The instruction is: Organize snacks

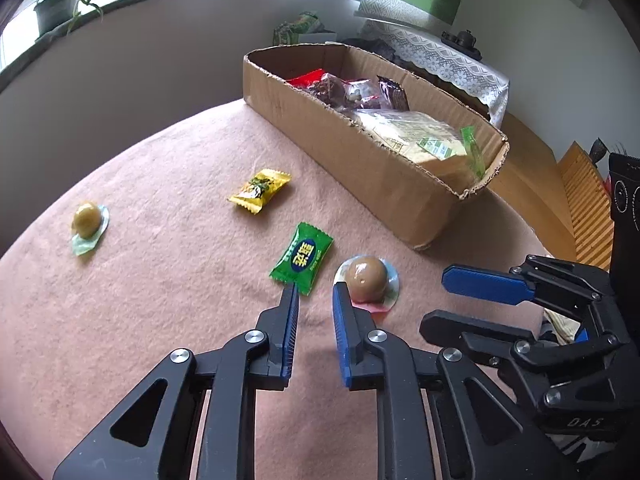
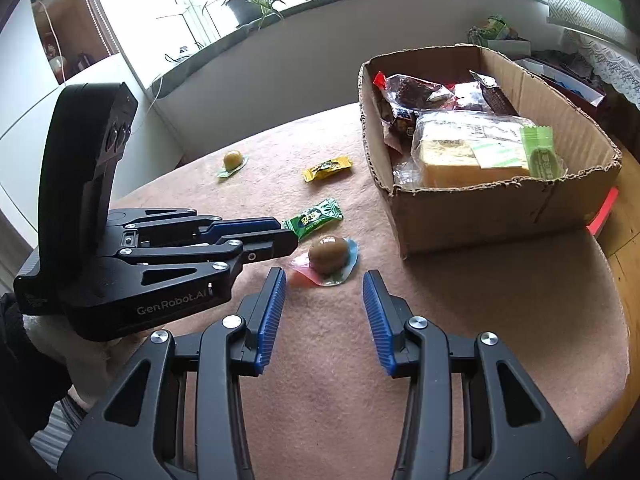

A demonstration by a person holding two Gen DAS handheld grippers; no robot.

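Observation:
On the pink cloth lie a green candy (image 1: 302, 259) (image 2: 314, 217), a brown ball snack in clear wrap (image 1: 367, 275) (image 2: 328, 254), a yellow candy (image 1: 260, 191) (image 2: 327, 168) and an olive ball snack (image 1: 87, 220) (image 2: 232, 160). My left gripper (image 1: 316, 292) (image 2: 287, 231) is open and empty, its tips between the green candy and the brown ball. My right gripper (image 2: 325, 286) (image 1: 434, 298) is open and empty, just short of the brown ball. A cardboard box (image 1: 360, 168) (image 2: 500, 204) holds several packed snacks.
The table edge curves round at the right (image 2: 616, 352), with a wooden floor beyond. A red item (image 2: 602, 210) sticks out behind the box. A windowsill with a potted plant (image 2: 250, 0) runs behind the table.

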